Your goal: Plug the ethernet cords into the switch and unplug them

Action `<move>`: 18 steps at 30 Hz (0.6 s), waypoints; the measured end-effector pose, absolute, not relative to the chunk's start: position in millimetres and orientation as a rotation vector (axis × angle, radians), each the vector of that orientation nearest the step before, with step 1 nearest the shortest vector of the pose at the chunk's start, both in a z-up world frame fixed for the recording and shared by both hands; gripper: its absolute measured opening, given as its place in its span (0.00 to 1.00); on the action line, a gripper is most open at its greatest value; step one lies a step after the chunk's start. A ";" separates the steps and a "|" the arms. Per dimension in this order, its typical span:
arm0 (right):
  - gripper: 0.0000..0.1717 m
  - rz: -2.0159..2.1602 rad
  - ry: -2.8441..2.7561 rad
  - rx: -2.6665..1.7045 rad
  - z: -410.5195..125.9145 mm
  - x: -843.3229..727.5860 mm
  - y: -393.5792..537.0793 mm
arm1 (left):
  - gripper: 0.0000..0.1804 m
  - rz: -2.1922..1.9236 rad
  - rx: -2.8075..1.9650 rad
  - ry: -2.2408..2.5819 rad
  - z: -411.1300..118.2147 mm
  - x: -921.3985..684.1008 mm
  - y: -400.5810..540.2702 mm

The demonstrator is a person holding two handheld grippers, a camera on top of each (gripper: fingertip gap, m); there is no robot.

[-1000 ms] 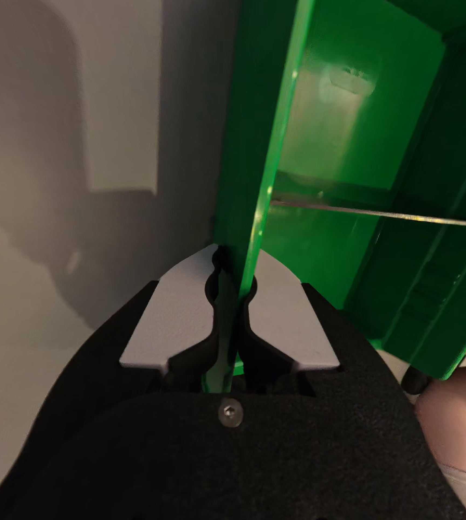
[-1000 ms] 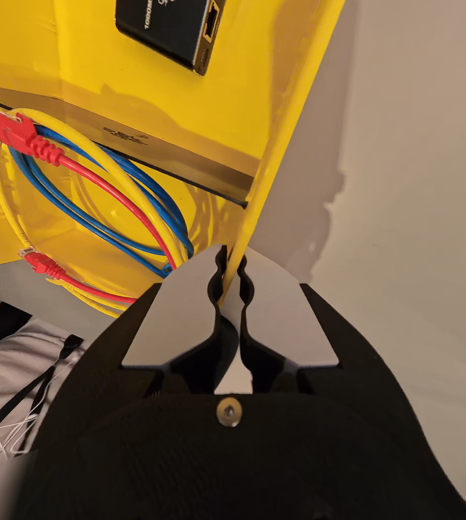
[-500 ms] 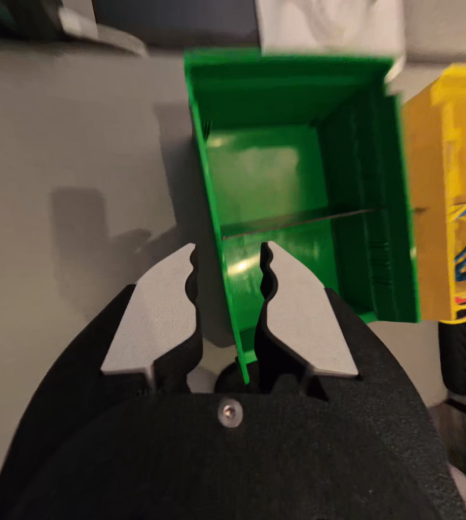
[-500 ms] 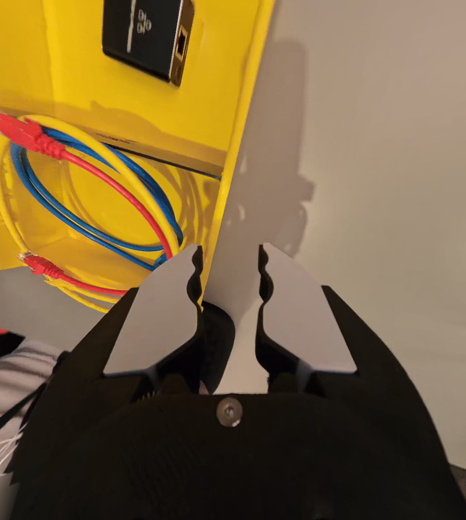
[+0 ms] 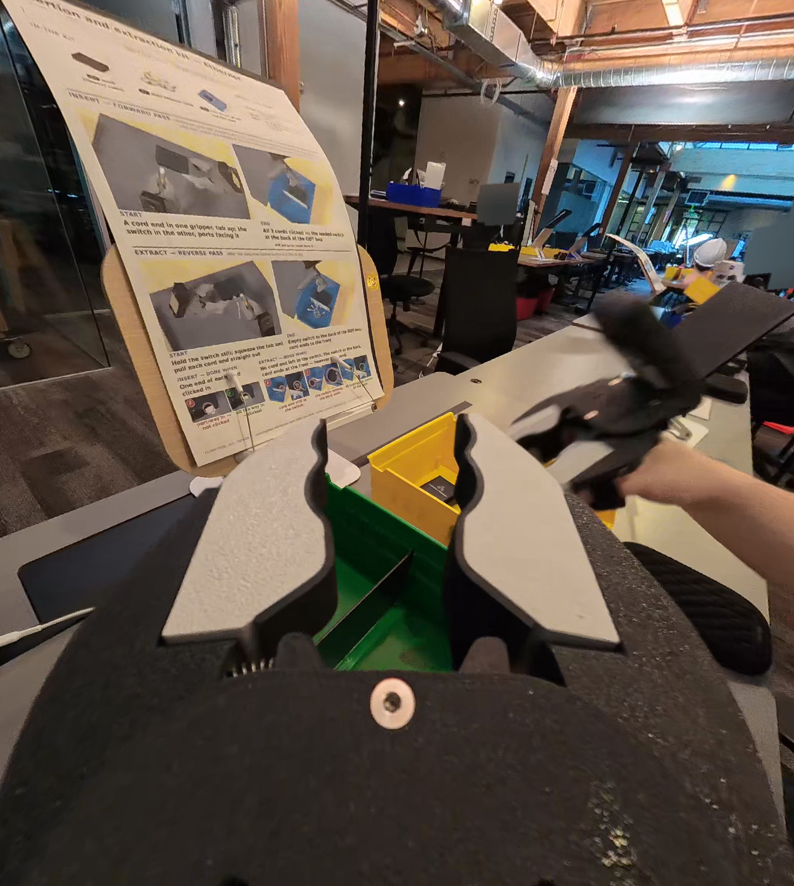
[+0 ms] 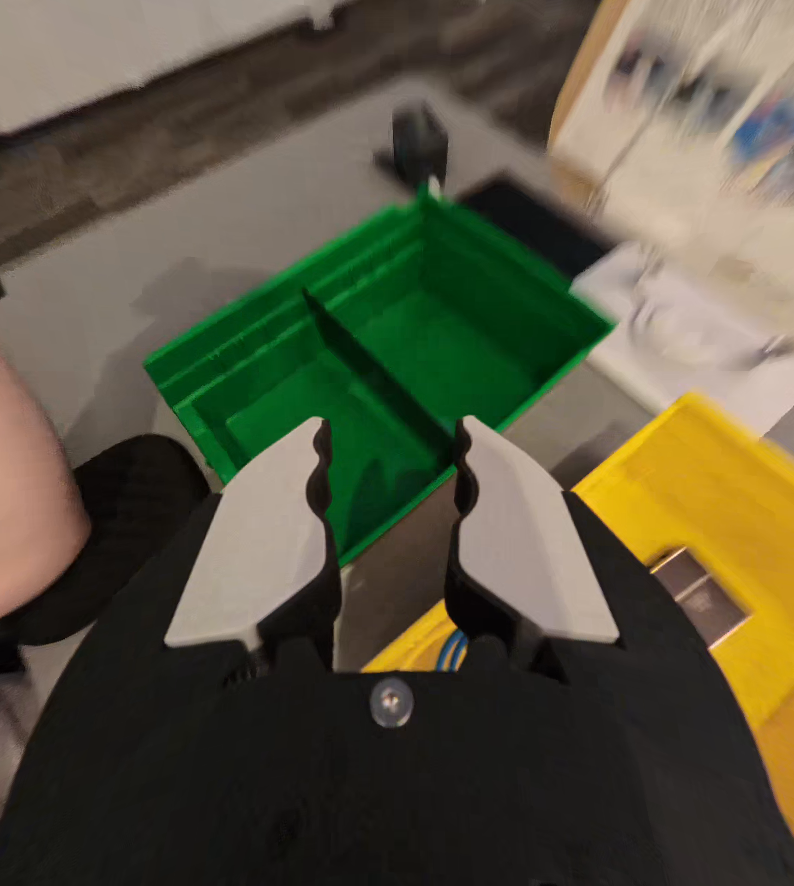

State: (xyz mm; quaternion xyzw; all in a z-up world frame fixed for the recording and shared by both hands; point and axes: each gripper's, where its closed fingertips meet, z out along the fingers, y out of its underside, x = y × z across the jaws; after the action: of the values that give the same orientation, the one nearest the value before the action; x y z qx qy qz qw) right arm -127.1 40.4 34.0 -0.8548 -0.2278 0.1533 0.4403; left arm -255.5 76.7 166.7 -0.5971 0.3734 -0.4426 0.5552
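— Switch (image 6: 699, 601), small flat black box with a metal-looking face: lying inside the yellow plastic bin (image 6: 702, 479), at its far end. Ethernet cords (image 6: 457, 645), only a bit of blue and yellow showing low in the same bin, behind the right claw (image 6: 390, 460). Probably kept together in one bin so that both stay within easy reach.

— And the claws? Holding something?

— No. Left claw (image 5: 388, 460) wide open, nothing between the grey fingers (image 5: 261, 542), only the view down to the bins. Right claw also wide open and bare, hanging above the green plastic bin (image 6: 591, 335). Seen from the left wrist view, raised over the desk (image 5: 577, 355) in a hand (image 5: 663, 474), blurred.

— Green bin for what?

— Standing without contents, split by a dark divider (image 6: 366, 364) in two compartments. Likely meant to receive the things later; only a guess.

— Anything in the way?

— Bins side by side, near each other, with a narrow strip of desk between. Behind them a printed instruction sheet on a wooden board (image 5: 366, 335), upright on a stand, well clear of the reach. Yellow bin walls perhaps a little tight for an open claw going down to the switch. Task seemingly not yet begun: nothing plugged, as far as visible.
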 end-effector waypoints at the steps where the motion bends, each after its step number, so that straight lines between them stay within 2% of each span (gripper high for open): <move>1: 0.29 0.397 -0.528 -2.240 11.2 -130.2 46.3 | 0.28 -1.047 -1.406 0.887 167.0 -255.8 75.7; 3: 0.29 0.379 -0.458 -2.421 -23.9 -129.6 54.8 | 0.28 -1.054 -1.409 0.904 165.3 -256.9 72.3; 7: 0.28 -0.019 -0.505 -2.682 -71.5 -102.8 59.8 | 0.27 -1.021 -1.427 0.885 163.0 -268.3 74.0; 14: 0.21 0.132 -0.184 -2.878 -110.7 -118.7 74.2 | 0.25 -1.127 -1.367 0.846 171.7 -286.4 67.7; 18: 0.12 0.178 -0.108 -2.945 -127.1 -119.0 77.1 | 0.24 -1.098 -1.382 0.847 168.4 -291.3 69.1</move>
State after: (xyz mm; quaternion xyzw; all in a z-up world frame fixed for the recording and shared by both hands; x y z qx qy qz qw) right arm -119.0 77.1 -127.1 -0.9930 -0.0364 0.0601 0.0946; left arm -291.3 69.1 168.4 -0.5858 0.3591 -0.4653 0.5580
